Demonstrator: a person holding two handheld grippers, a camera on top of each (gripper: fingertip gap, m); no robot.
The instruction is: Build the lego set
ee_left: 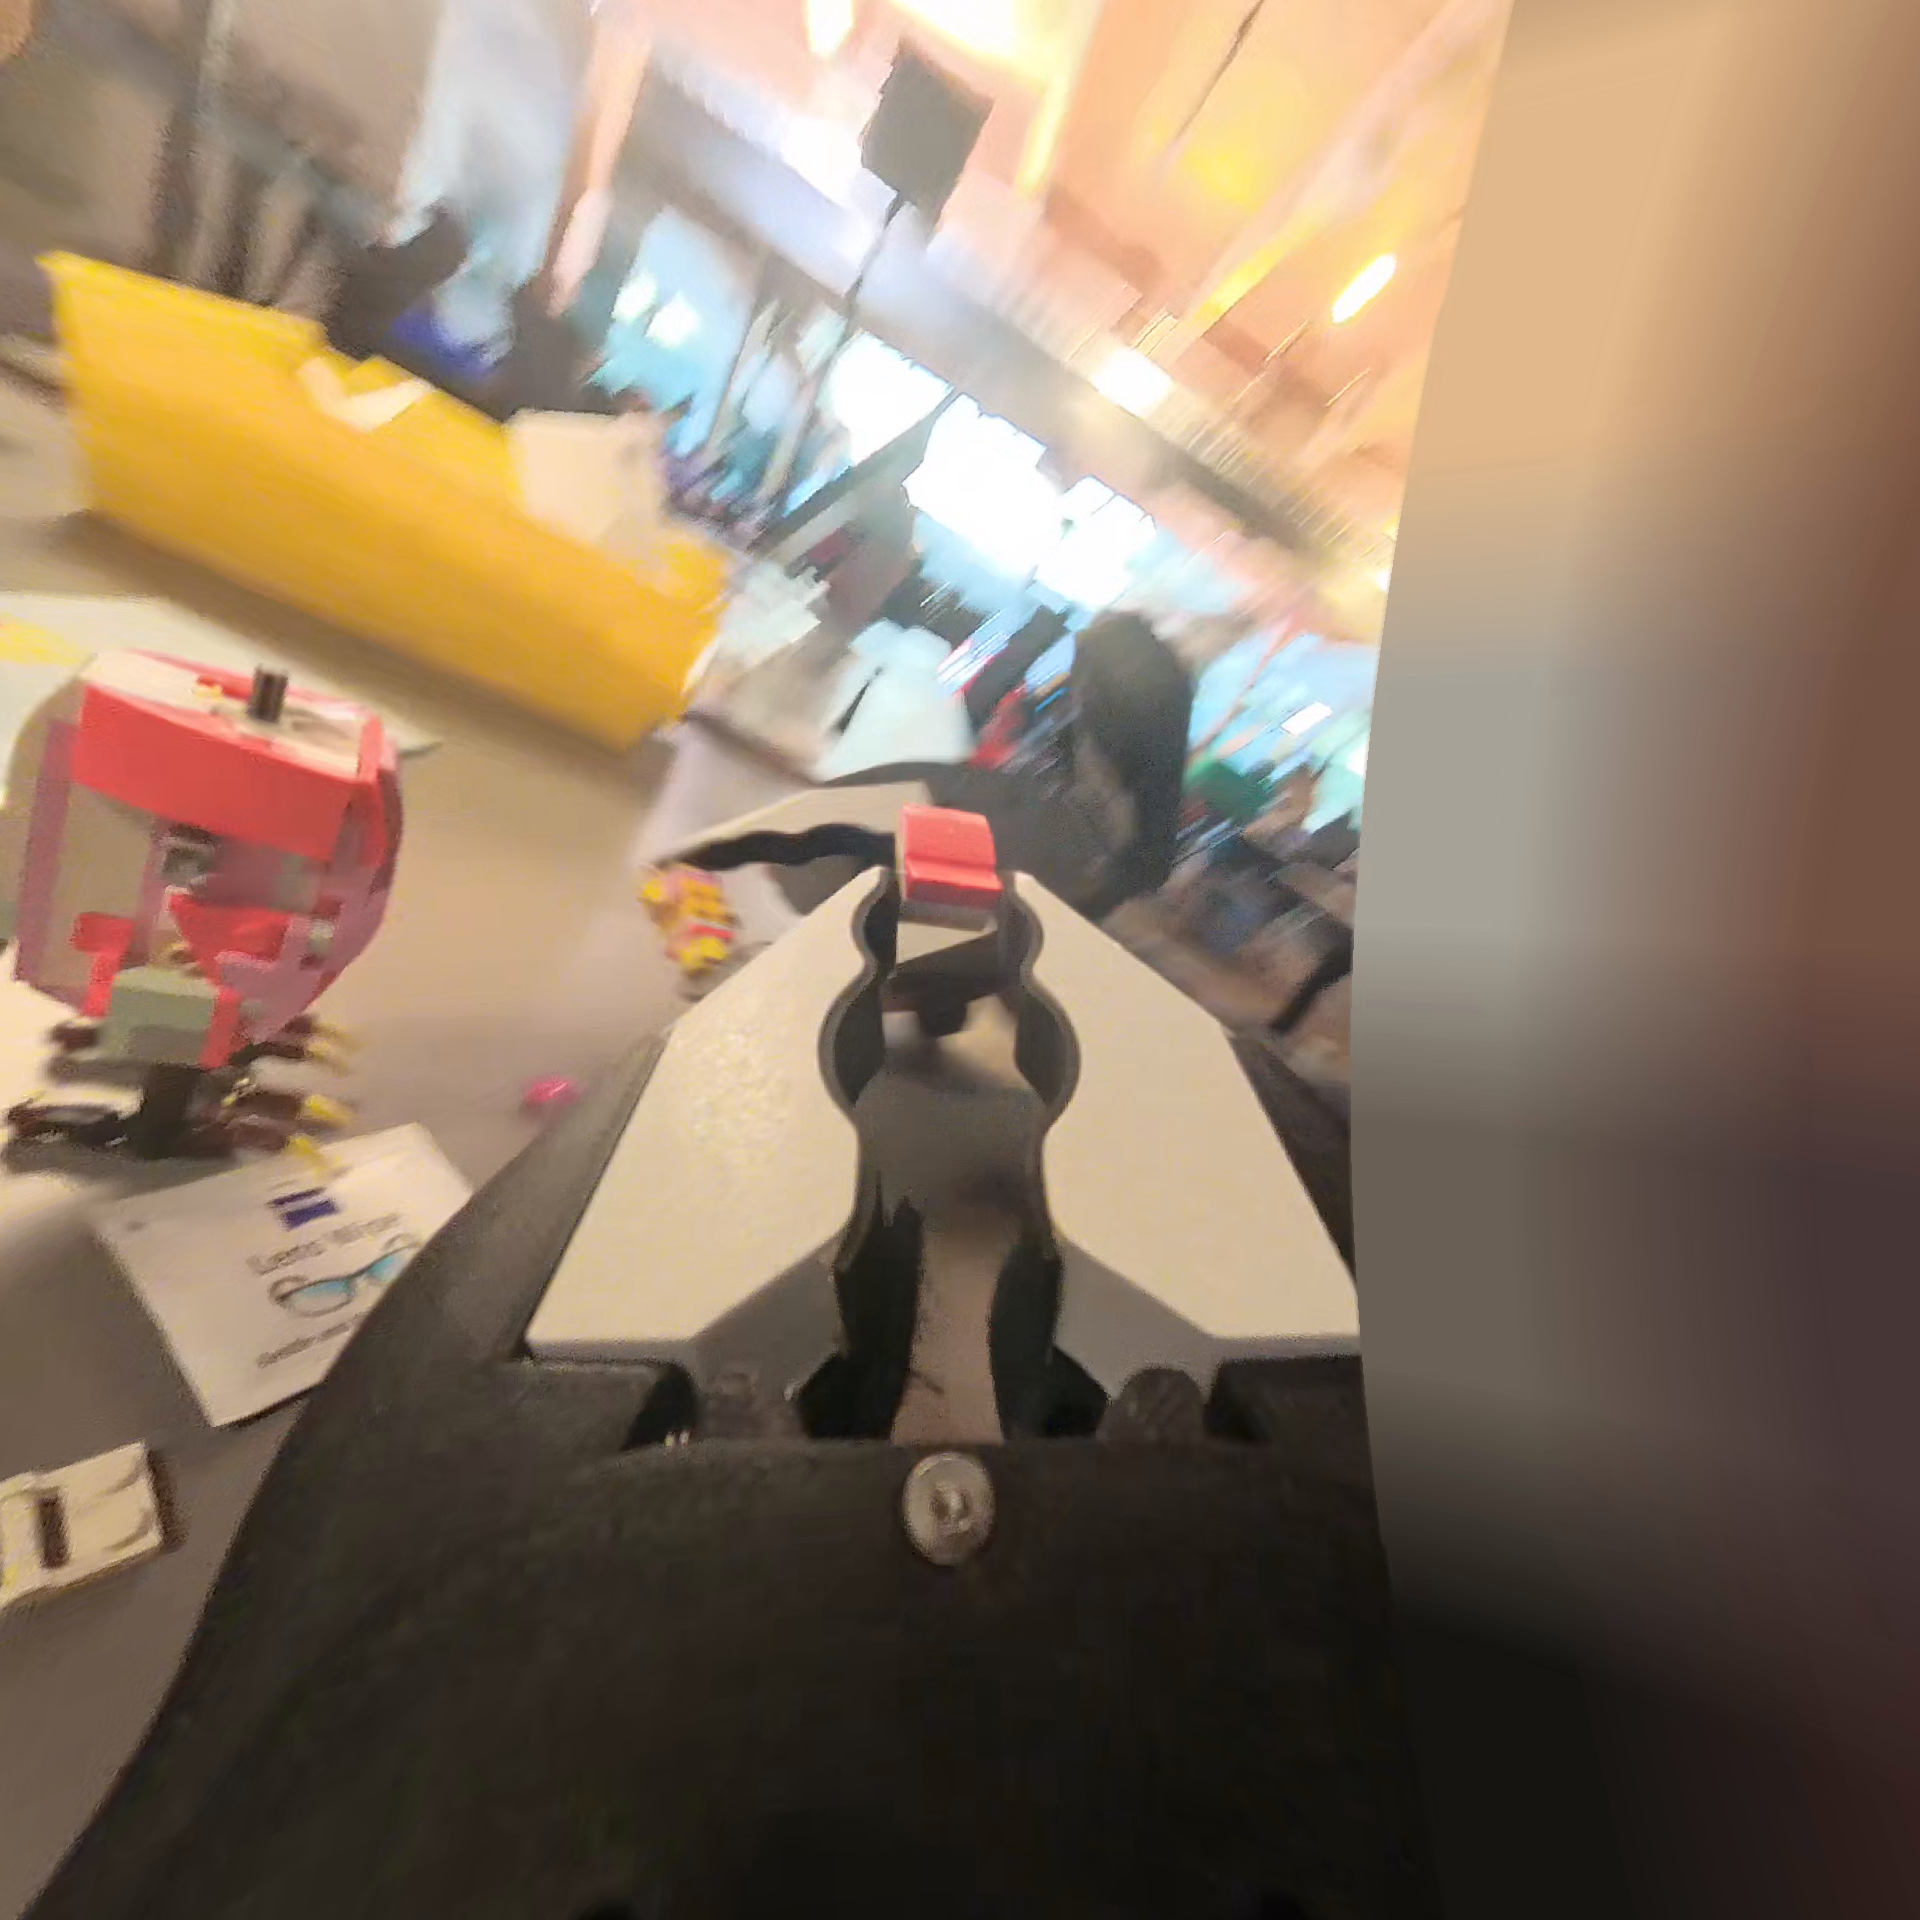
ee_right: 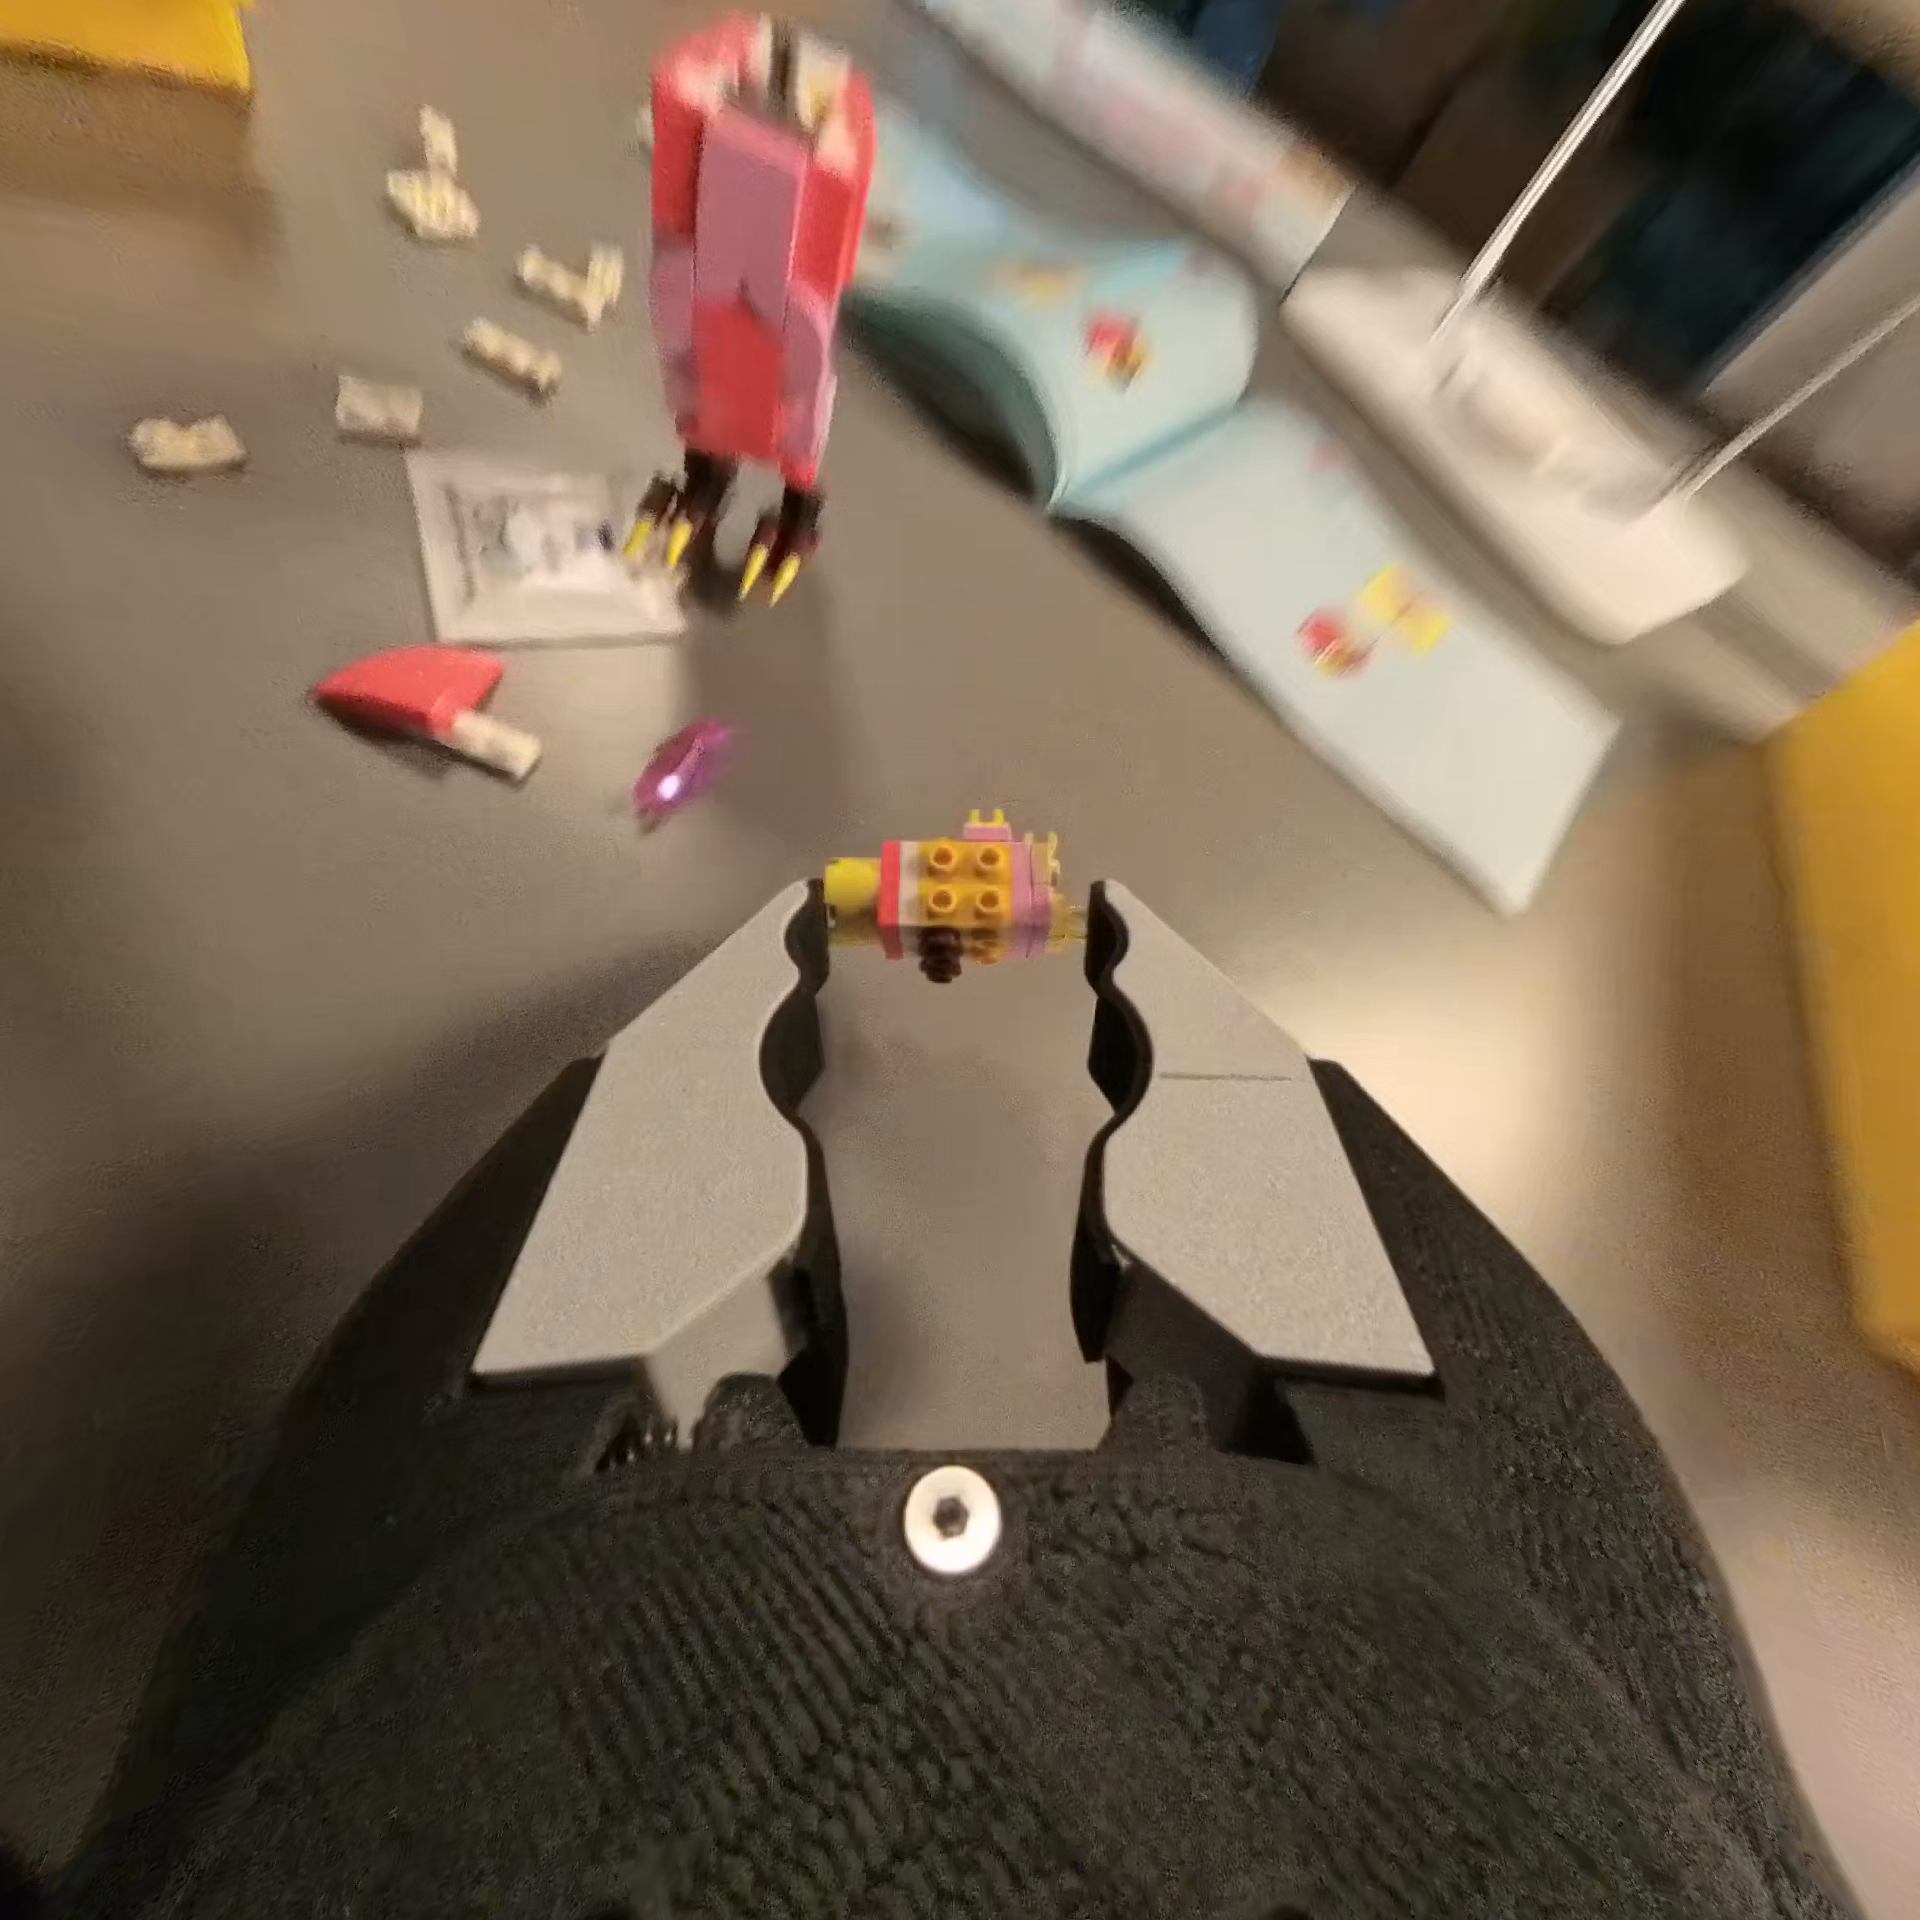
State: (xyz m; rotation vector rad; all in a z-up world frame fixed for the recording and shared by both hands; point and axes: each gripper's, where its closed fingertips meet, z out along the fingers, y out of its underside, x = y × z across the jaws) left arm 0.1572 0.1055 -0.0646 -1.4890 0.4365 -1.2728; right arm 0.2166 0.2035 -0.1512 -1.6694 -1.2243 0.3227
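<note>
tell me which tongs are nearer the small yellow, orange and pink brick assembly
Right. The right tongs bracket the small yellow, orange and pink brick assembly at their tips. The left tongs, gripping a red brick, have it farther off to their left.

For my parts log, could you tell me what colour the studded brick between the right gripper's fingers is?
Orange-yellow, clearest in the right wrist view.

We see the left gripper (ee_left: 945, 894) with its jaws nearly together, the tips clamping a small red piece (ee_left: 948, 854). Our right gripper (ee_right: 956, 914) has its jaws spread much wider, angled down, pads pressing both ends of a little brick assembly (ee_right: 961, 894).
</note>
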